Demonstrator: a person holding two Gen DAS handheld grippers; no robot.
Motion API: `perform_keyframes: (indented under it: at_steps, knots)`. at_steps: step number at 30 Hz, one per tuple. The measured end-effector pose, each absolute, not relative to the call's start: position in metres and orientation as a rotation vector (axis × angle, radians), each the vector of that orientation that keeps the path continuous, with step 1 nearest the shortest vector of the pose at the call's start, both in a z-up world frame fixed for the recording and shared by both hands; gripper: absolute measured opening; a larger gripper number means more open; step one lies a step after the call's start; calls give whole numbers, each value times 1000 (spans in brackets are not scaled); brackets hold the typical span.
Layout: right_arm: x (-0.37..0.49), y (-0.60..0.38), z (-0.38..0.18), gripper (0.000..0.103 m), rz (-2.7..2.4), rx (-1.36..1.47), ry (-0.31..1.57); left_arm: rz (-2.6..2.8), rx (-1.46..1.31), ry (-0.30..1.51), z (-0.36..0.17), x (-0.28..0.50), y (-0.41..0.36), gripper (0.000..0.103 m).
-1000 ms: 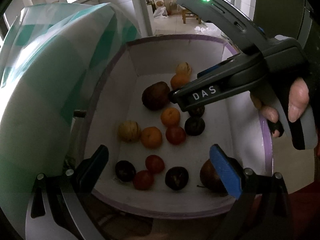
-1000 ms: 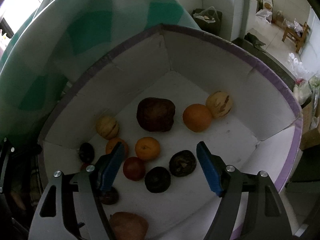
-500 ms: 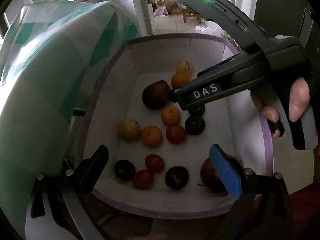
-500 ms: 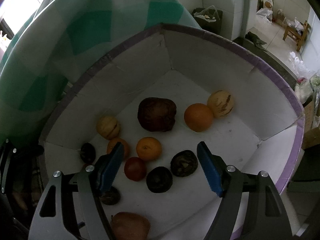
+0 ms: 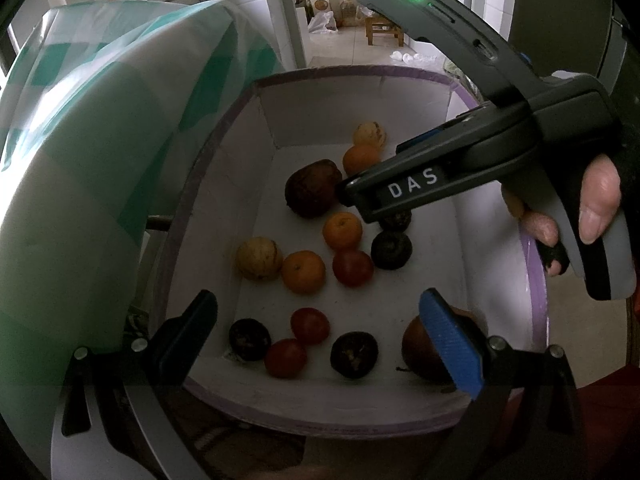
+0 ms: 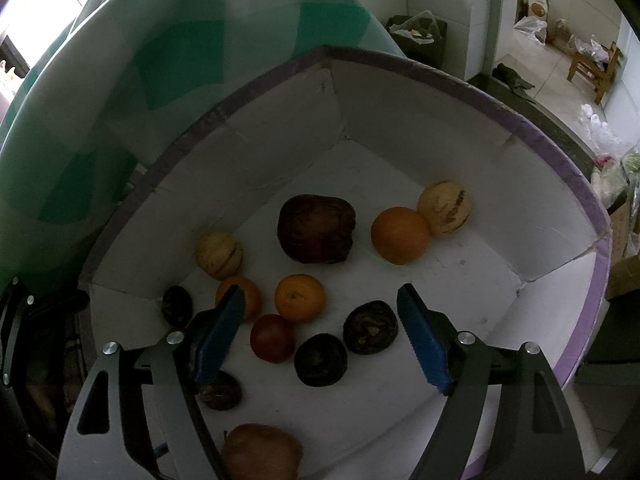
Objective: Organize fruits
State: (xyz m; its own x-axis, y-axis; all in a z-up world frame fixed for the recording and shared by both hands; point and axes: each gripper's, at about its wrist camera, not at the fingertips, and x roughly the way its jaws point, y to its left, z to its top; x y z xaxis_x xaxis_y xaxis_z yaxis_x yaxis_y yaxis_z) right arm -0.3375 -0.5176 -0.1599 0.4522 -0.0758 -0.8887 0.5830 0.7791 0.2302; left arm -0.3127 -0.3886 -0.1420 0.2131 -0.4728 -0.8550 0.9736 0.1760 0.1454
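A white box with a purple rim (image 6: 520, 124) holds loose fruit. In it lie a big dark brown fruit (image 6: 316, 228), an orange (image 6: 400, 234), two striped yellow fruits (image 6: 444, 208), small oranges (image 6: 300, 298), a red fruit (image 6: 273, 338) and several dark round ones (image 6: 320, 359). My right gripper (image 6: 320, 336) hangs over the red and dark fruits, its jaws opening with nothing pressed between the pads. Its grey housing (image 5: 440, 176), held by a hand, crosses the left wrist view. My left gripper (image 5: 320, 332) stands open above the box's near end, over red fruits (image 5: 310, 326).
A table under a green and white checked cloth (image 5: 100, 160) rises right beside the box on its left. Beyond the box lies tiled floor with a small wooden stool (image 6: 596, 68), bags and a dark bin (image 6: 420, 40).
The right gripper's jaws stand slightly wider than before. Both hands and the fruit have kept their places.
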Motion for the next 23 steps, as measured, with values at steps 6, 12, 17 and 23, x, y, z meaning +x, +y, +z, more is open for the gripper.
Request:
perform_keyframes:
  at_steps: [6,12,17,23]
  knots:
    - [-338,-518,-159,77,-435,562,1031,-1178,820,770,-143,-313,-388,101]
    - [-338,-518,-159,77,-435,562,1031,-1199,815,783,-144,-313,-387,101]
    - [-338,-518,-159,77,-435,562,1031,-1195,810,783,-143,-312,-386,101]
    - [-337,-518,-160,77,-435,562,1032,-1189,811,780,-143,-313,-387,101]
